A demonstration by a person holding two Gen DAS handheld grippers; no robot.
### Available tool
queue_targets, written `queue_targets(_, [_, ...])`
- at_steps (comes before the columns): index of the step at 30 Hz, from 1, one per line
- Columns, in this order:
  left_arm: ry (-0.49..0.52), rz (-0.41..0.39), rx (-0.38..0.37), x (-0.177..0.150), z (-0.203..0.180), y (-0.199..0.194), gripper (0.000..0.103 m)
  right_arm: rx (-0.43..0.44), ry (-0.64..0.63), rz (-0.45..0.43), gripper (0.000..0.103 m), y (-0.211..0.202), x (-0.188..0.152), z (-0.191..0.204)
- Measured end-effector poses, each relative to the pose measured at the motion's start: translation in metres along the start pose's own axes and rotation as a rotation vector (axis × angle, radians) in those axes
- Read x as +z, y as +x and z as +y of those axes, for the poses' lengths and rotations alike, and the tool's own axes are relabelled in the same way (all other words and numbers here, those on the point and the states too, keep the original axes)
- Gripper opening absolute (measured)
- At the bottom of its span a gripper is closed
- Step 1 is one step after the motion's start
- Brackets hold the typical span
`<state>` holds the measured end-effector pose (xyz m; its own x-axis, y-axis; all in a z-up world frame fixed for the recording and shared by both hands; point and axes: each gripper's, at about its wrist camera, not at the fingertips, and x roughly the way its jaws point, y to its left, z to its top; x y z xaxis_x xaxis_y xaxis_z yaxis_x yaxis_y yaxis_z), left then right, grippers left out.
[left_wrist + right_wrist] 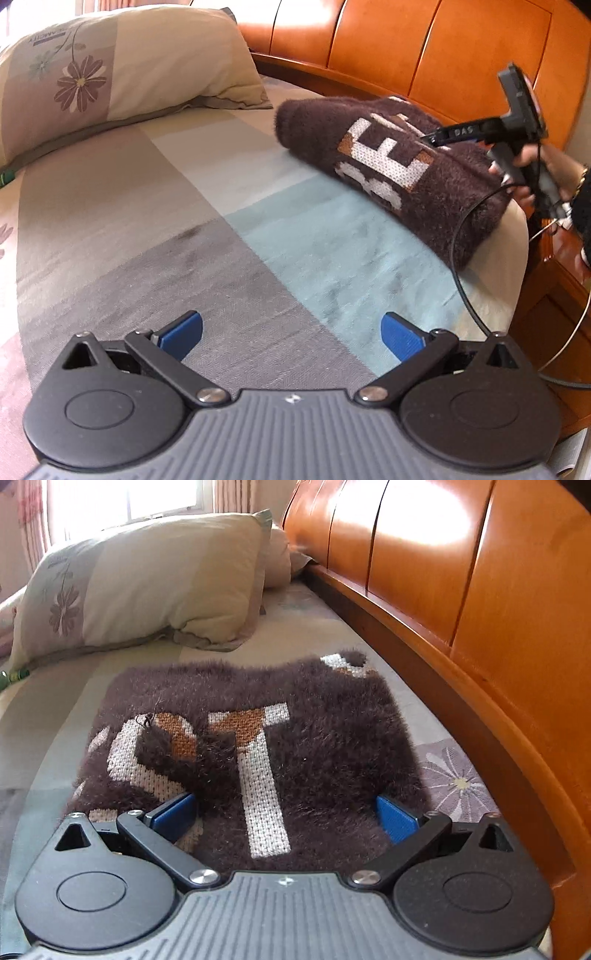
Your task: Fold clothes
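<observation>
1. Altogether, the views show one folded dark-brown fuzzy knitted sweater (pixel 295 738), two hand-held grippers with blue finger pads, one cream floral pillow (pixel 122 66) with a second pillow partly hidden behind it in the right wrist view, and one orange-brown wooden headboard (pixel 461 590).
2. The left gripper (pixel 291 336) hangs over the grey and pale-blue patchwork bedsheet (pixel 184 229), its jaws spread wide with nothing between them.
3. The right gripper (pixel 284 812) has its jaws wide too, one on each side of the sweater's near edge.
4. Whether its pads touch the fabric is hard to tell.
5. In the left wrist view a hand (pixel 546 166) holds the right gripper at the sweater's far end, cut off by the frame edge.
6. The sweater lies flat on the bed just beside the headboard, a squarish bundle with white and tan knitted letters, partly covered by a fold.
</observation>
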<state>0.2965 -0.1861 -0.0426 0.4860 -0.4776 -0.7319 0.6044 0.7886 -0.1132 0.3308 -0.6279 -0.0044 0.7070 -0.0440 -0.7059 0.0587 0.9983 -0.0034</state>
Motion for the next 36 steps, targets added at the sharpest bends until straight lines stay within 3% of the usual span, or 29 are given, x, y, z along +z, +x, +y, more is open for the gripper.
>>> queue_targets(2, [-0.008,-0.012,0.005,0.001,0.002,-0.002,0.102,0.002,-0.013,0.009,0.103,-0.007,0.012,0.006])
queue_targets(5, [-0.02,-0.033,0.001,0.0,0.007,-0.005,0.102,0.033,-0.021,-0.053,0.103,-0.015,0.031,0.018])
queue_targets(10, [-0.027,-0.031,0.026,-0.004,0.016,-0.01,0.102,0.022,-0.067,-0.007,0.103,0.026,0.042,0.044])
queue_targets(14, [-0.044,-0.031,0.037,-0.008,0.027,-0.016,0.102,0.072,0.025,-0.002,0.103,0.039,0.03,0.041])
queue_targets(18, [-0.057,-0.034,0.039,-0.011,0.033,-0.02,0.102,0.042,0.002,-0.01,0.103,0.009,0.032,0.048])
queue_targets(22, [-0.061,-0.034,0.033,-0.013,0.034,-0.022,0.102,0.053,-0.067,-0.073,0.103,-0.032,0.009,0.062])
queue_targets(26, [-0.05,-0.021,0.025,-0.014,0.03,-0.019,0.102,0.102,-0.077,-0.004,0.103,-0.035,-0.026,0.069])
queue_targets(28, [-0.037,-0.019,0.024,-0.014,0.028,-0.02,0.102,0.112,-0.095,-0.016,0.103,-0.04,-0.03,0.067])
queue_targets(33, [-0.031,-0.027,0.026,-0.017,0.028,-0.018,0.102,0.052,0.027,-0.134,0.103,-0.05,0.001,0.037])
queue_targets(36, [-0.028,-0.03,0.046,-0.02,0.029,-0.017,0.102,0.012,0.145,-0.061,0.103,-0.028,-0.002,0.013])
